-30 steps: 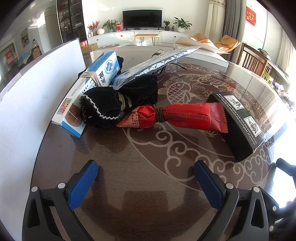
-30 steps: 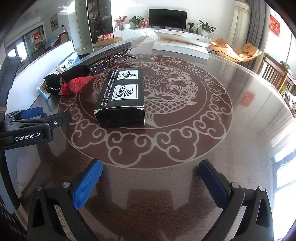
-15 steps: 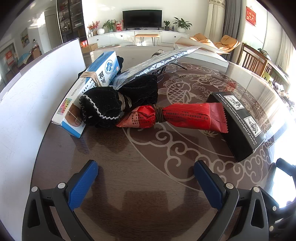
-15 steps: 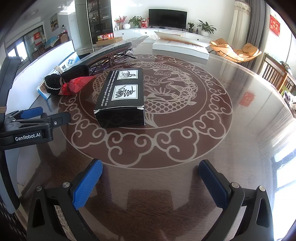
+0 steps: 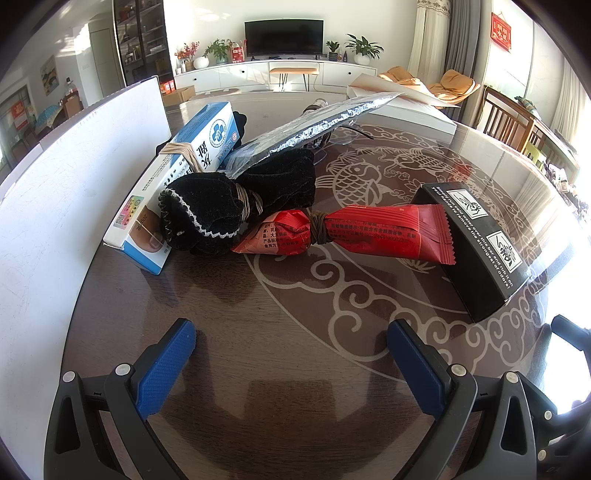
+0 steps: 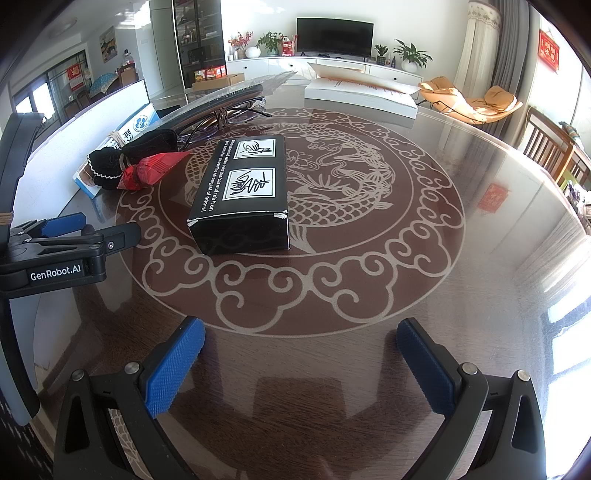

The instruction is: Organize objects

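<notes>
Centre frame, you see a red packet [image 5: 354,232] cinched with cord, lying flat. A black pouch [image 5: 225,206] touches its left end; a black box [image 5: 476,243] touches its right; a blue-white carton [image 5: 177,184] sits left.

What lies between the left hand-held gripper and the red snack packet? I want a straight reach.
Nothing visible. Only bare table lies between the open left hand-held gripper and the red snack packet; the black box sits off to its right.

Background: dark television [image 5: 283,38] on a white cabinet [image 5: 295,75], potted plants [image 6: 410,56] beside it. Orange lounge chairs [image 6: 469,101] near grey curtains [image 5: 463,35]. Wooden chair [image 6: 550,155] at tabletop [image 6: 480,280] edge.
</notes>
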{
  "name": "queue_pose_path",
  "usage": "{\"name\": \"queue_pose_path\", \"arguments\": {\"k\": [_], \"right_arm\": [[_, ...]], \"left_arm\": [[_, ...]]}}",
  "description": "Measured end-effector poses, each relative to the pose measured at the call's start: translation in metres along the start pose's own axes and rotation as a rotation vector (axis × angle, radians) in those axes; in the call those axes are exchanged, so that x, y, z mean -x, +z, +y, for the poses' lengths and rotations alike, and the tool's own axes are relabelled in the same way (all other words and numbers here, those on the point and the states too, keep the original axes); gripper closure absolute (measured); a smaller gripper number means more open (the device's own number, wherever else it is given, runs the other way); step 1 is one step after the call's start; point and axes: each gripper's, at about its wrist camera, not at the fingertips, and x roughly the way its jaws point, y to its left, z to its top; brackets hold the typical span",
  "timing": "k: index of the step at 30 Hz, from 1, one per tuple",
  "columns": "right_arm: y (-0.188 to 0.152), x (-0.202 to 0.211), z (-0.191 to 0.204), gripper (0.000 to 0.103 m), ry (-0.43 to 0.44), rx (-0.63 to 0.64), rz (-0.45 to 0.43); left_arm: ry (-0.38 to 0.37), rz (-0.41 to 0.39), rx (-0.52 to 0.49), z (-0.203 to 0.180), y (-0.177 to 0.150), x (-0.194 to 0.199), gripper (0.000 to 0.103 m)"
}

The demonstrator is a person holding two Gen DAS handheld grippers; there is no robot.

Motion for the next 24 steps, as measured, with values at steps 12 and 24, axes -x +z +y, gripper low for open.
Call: {"name": "queue_pose_path", "arguments": {"k": [12, 24], "right_arm": [[0.0, 0.0, 0.0, 0.0, 0.0, 0.0, 0.0], [0.0, 0.0001, -0.0001, 0.0, 0.0, 0.0, 0.0]], "left_arm": [[0.0, 0.0, 0.0, 0.0, 0.0018, 0.0012, 0.0], [0.0, -0.001, 0.001, 0.0001, 0.001, 0.0008, 0.0]]}}
